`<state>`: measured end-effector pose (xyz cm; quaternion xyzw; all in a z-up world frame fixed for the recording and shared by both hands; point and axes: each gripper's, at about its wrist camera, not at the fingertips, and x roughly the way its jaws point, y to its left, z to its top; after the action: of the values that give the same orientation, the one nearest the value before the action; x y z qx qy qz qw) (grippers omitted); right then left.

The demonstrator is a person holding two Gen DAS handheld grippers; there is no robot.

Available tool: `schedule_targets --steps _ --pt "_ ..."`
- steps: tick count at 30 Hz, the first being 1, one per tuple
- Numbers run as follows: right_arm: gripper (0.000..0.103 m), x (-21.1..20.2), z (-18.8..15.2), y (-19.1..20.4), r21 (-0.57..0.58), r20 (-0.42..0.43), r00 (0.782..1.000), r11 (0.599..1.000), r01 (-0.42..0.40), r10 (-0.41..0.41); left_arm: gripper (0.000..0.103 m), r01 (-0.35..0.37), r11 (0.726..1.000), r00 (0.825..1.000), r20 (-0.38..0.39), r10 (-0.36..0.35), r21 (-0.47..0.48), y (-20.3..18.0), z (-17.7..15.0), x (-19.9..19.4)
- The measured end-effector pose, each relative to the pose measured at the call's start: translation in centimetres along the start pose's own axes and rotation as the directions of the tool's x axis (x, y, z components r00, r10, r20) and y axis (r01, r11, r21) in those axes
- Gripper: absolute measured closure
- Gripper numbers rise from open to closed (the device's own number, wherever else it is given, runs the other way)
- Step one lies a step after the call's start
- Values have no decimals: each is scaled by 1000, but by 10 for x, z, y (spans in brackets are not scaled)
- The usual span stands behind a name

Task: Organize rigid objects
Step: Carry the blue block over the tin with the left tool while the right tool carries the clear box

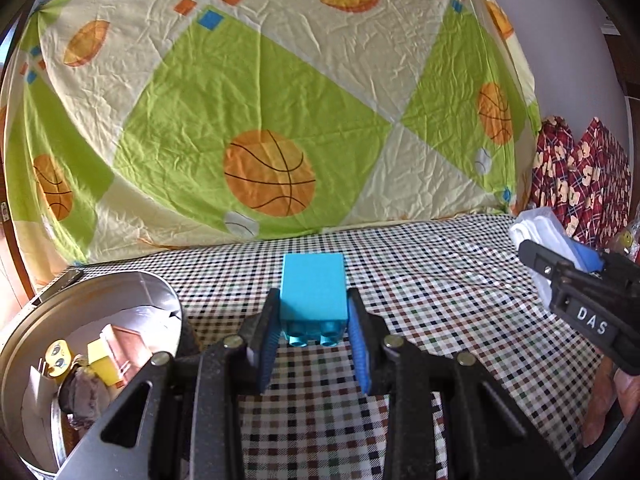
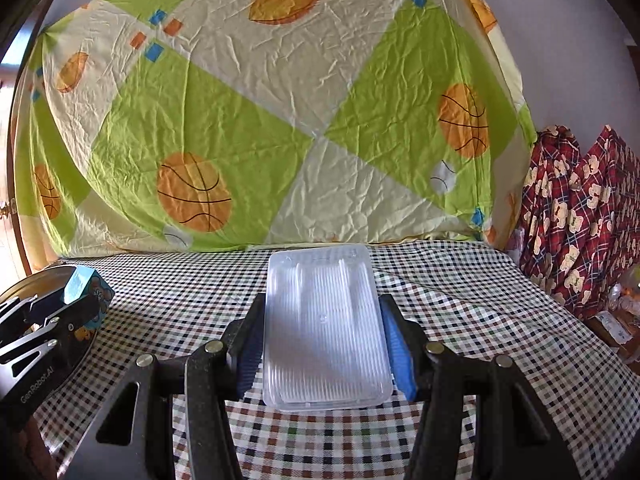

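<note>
The left gripper (image 1: pixel 314 334) was clamped on a blue toy brick (image 1: pixel 313 292), its blue pads pressed against both sides, studs facing the camera, the brick held above the checked tablecloth (image 1: pixel 440 320). The right gripper (image 2: pixel 320 344) was likewise closed on a clear plastic box (image 2: pixel 324 328), one pad on each long side, the box lifted over the same cloth. Its contents looked like thin white sticks, though the ribbed lid blurred them too much to be sure.

Just left of the left gripper stood a round metal tin (image 1: pixel 60 320), open, holding a yellow block (image 1: pixel 105 362), a brown block (image 1: pixel 124 346) and other small items. In the left wrist view the right gripper showed at the right edge with its box.

Farther back hung a basketball-print sheet (image 1: pixel 260 120), and to its right a red bear-print cloth (image 2: pixel 580 220).
</note>
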<state>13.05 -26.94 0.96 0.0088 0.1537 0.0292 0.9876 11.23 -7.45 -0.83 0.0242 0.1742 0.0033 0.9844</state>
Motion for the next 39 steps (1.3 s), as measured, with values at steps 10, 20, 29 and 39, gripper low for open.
schedule_targets --steps 10,20,29,39 --pt "47 -12 -4 38 -21 28 998 999 -50 50 73 -17 998 998 57 20 -60 28 -9 -28" --pt "47 -13 -8 68 -41 28 995 995 -95 96 72 -42 997 996 78 47 -70 48 -14 -42" --pt "47 -15 -9 76 -41 32 992 992 -121 123 72 -68 994 994 79 75 -82 60 -17 -49" --pt "47 -15 -10 82 -42 30 988 988 -150 151 72 -97 992 991 83 105 -86 68 -18 -53"
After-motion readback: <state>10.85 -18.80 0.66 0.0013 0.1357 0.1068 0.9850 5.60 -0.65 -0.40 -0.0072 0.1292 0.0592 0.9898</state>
